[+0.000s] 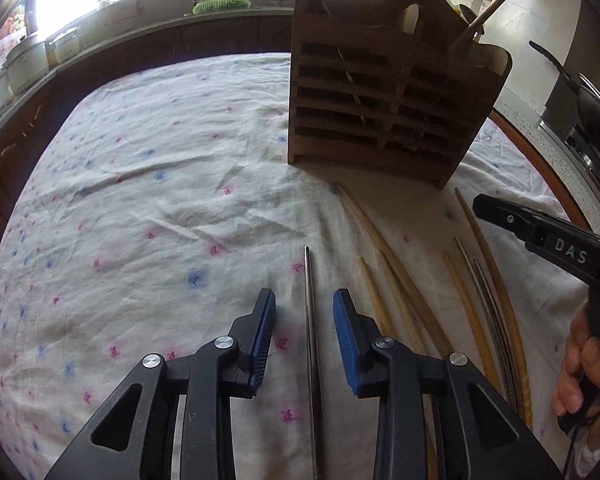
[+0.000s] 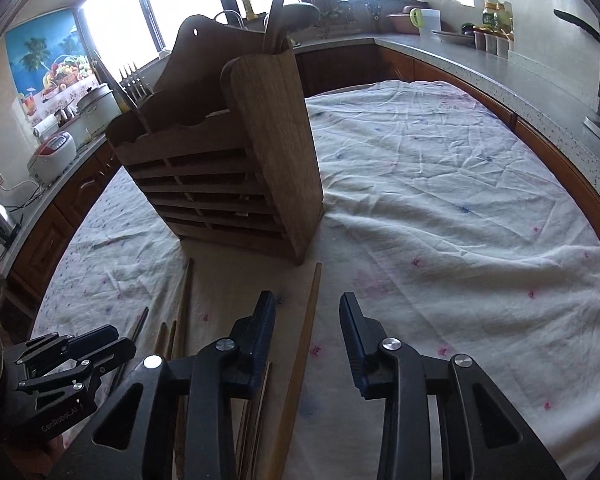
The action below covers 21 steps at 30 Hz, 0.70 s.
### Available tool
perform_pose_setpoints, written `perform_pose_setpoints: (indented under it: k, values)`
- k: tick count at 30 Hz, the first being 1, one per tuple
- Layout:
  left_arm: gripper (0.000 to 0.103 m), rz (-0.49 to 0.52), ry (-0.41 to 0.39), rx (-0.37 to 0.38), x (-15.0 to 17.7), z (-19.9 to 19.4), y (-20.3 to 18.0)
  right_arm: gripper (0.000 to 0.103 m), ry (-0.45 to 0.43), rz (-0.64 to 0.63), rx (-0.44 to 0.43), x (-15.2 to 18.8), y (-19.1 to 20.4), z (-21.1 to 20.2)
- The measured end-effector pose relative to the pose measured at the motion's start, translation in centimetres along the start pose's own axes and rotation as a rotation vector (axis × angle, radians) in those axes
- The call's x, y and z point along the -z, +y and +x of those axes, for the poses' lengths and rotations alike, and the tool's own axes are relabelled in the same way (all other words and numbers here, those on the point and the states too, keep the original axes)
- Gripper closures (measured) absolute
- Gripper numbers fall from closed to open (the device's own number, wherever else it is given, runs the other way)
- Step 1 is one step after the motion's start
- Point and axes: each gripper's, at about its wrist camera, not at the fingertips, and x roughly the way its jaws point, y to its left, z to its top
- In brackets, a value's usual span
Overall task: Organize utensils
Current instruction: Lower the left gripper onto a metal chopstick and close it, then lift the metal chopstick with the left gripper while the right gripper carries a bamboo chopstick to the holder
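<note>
Left wrist: steel chopstick (image 1: 311, 344), person's hand (image 1: 588, 376)

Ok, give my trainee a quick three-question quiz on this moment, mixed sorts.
1. True or false: the left tongs already pinch the metal chopstick.
2. What lies between the right tongs' fingers: A fork, B wooden chopstick, C spoon?
3. Fill in: the wooden utensil holder stands on the floral ____.

Key: 1 false, a gap shows on both sides; 2 B; 3 tablecloth.
</note>
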Motion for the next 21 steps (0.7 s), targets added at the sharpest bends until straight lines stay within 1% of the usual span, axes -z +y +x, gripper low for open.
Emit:
perform_pose_setpoints:
  k: [2,3,4,5,6,7,8,9,13,17,21]
  values:
    - [0.075,0.017,-0.004,-0.015,-0.1,0.3,-0.4,0.074,0.028,-0.01,0.014,-0.2,0.2,1.2]
    - [0.078,0.026,-0.009,-0.026,-0.1,0.4,-0.5,0.077,0.05,-0.019,0.02,-0.2,0.4,1.9]
    - [0.08,0.037,-0.016,-0.04,-0.1,0.6,-0.7,0.078,0.074,-0.032,0.025,-0.1,0.5,2.6]
    - [0.083,0.044,-0.022,-0.044,-0.1,0.7,-0.8,0.081,0.05,-0.069,0.049,0.0,1.0,2.5]
    - [0.087,0.047,-0.027,-0.044,-0.1,0.8,-0.9,0.084,0.054,-0.095,0.075,0.1,1.5,2.7]
    - [0.09,0.049,-0.031,-0.046,-0.1,0.8,-0.9,0.087,0.056,-0.107,0.082,0.2,1.7,2.7]
    - [0.095,0.049,-0.034,-0.046,-0.1,0.8,-0.9,0.092,0.054,-0.111,0.086,0.2,1.8,2.7]
    - [0.099,0.049,-0.035,-0.046,-0.1,0.8,-0.9,0.094,0.053,-0.109,0.085,0.2,1.7,2.6]
    - [0.1,0.041,-0.037,-0.042,0.0,0.4,-0.7,0.096,0.05,-0.097,0.072,0.4,1.3,2.4]
    - [0.1,-0.011,-0.061,0.009,0.1,-1.1,0.5,0.097,0.041,-0.057,0.03,0.5,1.0,1.3]
    - [0.1,-0.067,-0.112,0.085,0.5,-4.2,1.7,0.098,-0.012,-0.037,-0.016,0.7,1.0,-1.6]
